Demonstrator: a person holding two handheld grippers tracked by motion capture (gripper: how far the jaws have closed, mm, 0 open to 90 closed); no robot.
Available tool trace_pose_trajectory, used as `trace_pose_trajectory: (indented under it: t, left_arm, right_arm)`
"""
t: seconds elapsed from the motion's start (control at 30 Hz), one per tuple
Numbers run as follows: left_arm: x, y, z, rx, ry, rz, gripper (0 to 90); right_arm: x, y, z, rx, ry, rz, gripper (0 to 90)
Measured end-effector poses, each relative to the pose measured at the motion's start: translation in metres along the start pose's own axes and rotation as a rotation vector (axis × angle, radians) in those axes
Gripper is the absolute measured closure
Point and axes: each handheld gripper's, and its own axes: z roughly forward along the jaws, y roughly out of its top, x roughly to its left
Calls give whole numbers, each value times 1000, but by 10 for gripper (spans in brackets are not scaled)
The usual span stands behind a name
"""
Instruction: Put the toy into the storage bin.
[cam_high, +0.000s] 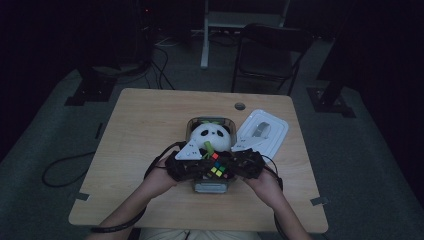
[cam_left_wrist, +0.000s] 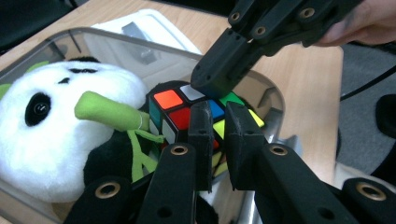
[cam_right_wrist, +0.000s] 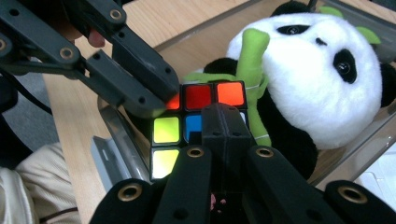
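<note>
The wooden table (cam_high: 145, 130) bears a clear plastic box (cam_high: 212, 187) with its white lid (cam_high: 262, 131) lying just beside it. Inside, a panda plush (cam_left_wrist: 60, 135) fills the far end, and a puzzle cube (cam_right_wrist: 198, 112) sits at the near end, against the panda's black body. Both grippers press down on the cube's top: the left gripper (cam_left_wrist: 218, 122) has its jaws nearly together with nothing between them, and the right gripper (cam_right_wrist: 227, 122) is fully closed, also empty. To seat the cube well, they should probably push evenly and straight down. The cube has no long axis; it sits tilted, its red-and-orange edge toward the panda.
</note>
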Motion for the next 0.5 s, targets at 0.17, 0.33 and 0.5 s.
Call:
trace_pose_trajectory:
  t: [0.17,0.33,0.5]
  left_arm:
    - [10,-4,5,5,-3,-23,900]
    - [15,-9,9,15,-16,-31,900]
    - [18,-13,13,30,-20,-24,900]
  right_arm:
    - [1,2,4,19,1,-14,900]
    - [2,3,11,44,5,-22,900]
    - [1,4,18,78,3,-28,900]
